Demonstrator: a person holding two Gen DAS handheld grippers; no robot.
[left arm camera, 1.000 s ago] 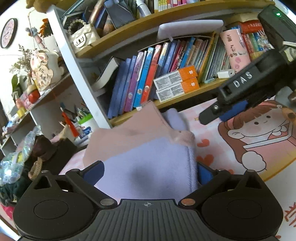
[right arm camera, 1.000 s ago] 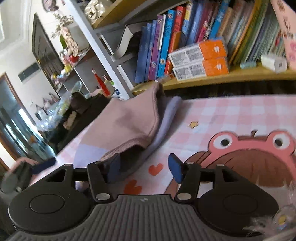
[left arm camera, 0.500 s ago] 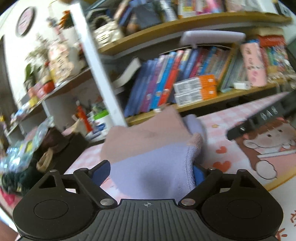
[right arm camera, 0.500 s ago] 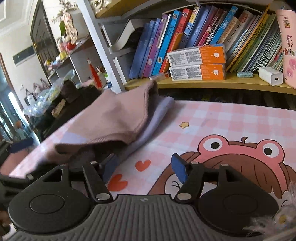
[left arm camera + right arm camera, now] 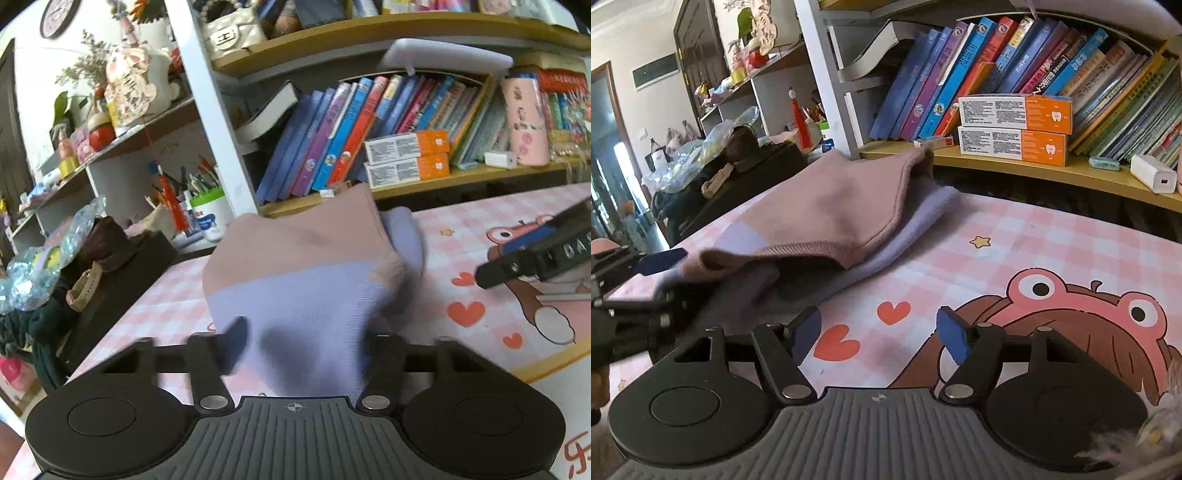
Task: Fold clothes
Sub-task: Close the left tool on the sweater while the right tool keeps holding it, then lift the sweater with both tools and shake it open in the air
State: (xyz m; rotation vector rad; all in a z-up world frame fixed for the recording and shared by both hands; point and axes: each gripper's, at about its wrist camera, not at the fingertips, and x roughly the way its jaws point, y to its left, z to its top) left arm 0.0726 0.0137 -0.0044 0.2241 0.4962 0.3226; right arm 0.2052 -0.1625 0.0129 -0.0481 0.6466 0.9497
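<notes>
1. At the left of the counter (image 5: 1015,236) I have the left tool (image 5: 299,347) narrowed around the near lilac hem of the garment (image 5: 295,280); its jaws have just been closing, the cloth bunches between them, and I read it as gripped, though blur hides the pad contact.
2. The garment, 1 piece in mauve and lilac, lies folded over itself on the counter's pink checked cover, just in front of the bookshelf (image 5: 1015,162).
3. Right of the garment, my right tool (image 5: 879,336) hangs wide and empty above the printed hearts; its jaws have just been opening further, with nothing between them.
4. I judge the step to be gathering the near edge for the next fold. The next move calls for the right tool to take the hem's other corner, so both lift evenly.
5. Count: 1 garment, 2 tools, and 2 orange boxes (image 5: 1015,129) stacked on the bookshelf behind the garment.
</notes>
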